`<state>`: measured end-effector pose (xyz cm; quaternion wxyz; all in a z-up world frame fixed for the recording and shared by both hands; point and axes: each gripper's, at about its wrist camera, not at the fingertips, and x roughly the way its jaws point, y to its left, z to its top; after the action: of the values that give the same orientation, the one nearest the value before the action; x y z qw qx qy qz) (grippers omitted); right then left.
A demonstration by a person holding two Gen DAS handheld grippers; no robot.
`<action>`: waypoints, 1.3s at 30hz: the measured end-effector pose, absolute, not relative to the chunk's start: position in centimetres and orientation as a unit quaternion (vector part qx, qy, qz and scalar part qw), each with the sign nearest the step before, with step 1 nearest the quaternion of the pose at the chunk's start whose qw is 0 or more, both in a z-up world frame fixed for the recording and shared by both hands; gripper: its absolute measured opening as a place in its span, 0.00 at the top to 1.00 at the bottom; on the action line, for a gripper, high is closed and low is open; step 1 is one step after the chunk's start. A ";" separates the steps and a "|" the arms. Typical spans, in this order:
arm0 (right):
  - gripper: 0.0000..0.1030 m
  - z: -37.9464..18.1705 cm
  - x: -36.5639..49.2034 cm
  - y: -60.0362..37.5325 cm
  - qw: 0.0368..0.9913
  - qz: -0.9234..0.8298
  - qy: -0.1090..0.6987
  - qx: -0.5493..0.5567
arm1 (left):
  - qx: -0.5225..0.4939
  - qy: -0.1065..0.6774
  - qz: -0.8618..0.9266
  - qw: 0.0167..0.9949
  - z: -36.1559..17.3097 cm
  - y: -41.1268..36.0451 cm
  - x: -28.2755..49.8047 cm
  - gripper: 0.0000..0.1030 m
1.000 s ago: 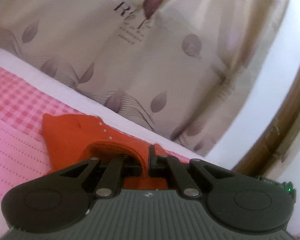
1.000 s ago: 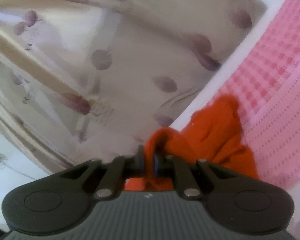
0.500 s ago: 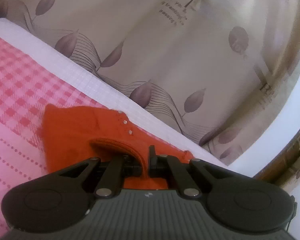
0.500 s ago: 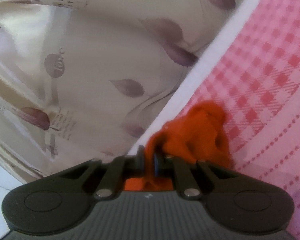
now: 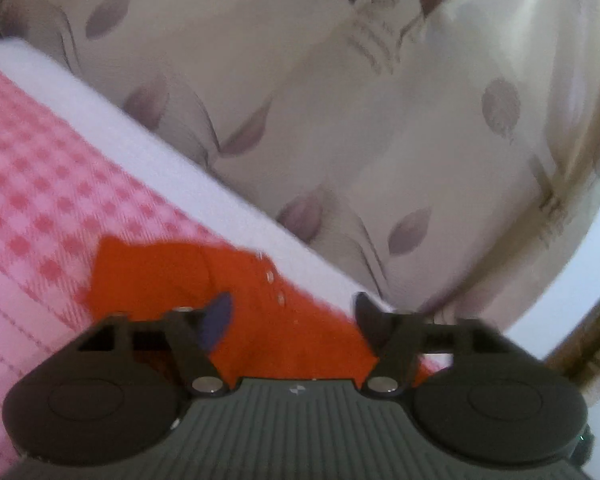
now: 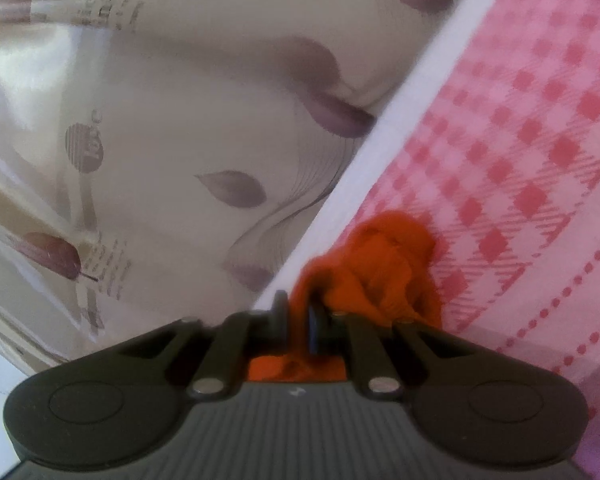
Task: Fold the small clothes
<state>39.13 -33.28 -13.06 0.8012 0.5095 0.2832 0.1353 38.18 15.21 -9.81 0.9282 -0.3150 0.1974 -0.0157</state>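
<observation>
The orange garment (image 5: 236, 280) lies near the far edge of the pink checked bedsheet (image 5: 40, 184). The left gripper (image 5: 292, 316) is opening its jaws, releasing it; the right gripper (image 6: 298, 316) stays clamped on bunched cloth. Next, probably, the right lets go too.

An orange garment (image 5: 160, 280) lies on pink-and-white checked bedding (image 5: 40, 184) with a white border (image 5: 204, 184); the beige curtain (image 5: 380, 120) bears mauve leaves.

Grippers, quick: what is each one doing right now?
Left gripper: fingers opening, spread over the orange garment, not pinching it.
Right gripper: fingers shut on a fold of the orange garment.
</observation>
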 end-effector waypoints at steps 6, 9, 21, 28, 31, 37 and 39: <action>0.26 -12.7 36.5 -35.5 0.786 0.137 0.187 0.573 | -0.290 0.183 0.010 0.939 -8.6 15.6 37.0 0.16; 0.26 -11.4 35.2 -35.9 0.792 0.167 0.176 0.560 | -0.296 0.187 0.003 0.937 -8.0 15.9 35.8 0.14; 0.30 -7.8 33.3 -27.4 0.936 0.094 0.295 0.167 | -0.112 0.221 0.044 0.968 -8.8 13.2 33.3 0.01; 0.30 -8.5 33.6 -26.5 0.931 0.066 0.328 0.144 | -0.113 0.257 0.064 0.958 -9.9 13.8 34.3 0.01; 0.30 -8.6 33.7 -26.0 0.930 0.058 0.339 0.129 | -0.123 0.267 0.071 0.953 -10.1 14.2 34.5 0.01; 0.29 -8.7 34.1 -25.1 0.929 0.045 0.352 0.104 | -0.148 0.276 0.085 0.946 -10.4 15.0 34.8 0.01; 0.28 -8.7 34.2 -24.7 0.929 0.041 0.357 0.094 | -0.151 0.276 0.087 0.945 -10.4 15.1 34.7 0.01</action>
<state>34.16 -24.73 -8.72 0.9286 0.0937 0.3567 0.0410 34.71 15.05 -10.36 0.9451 -0.1512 0.2763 0.0874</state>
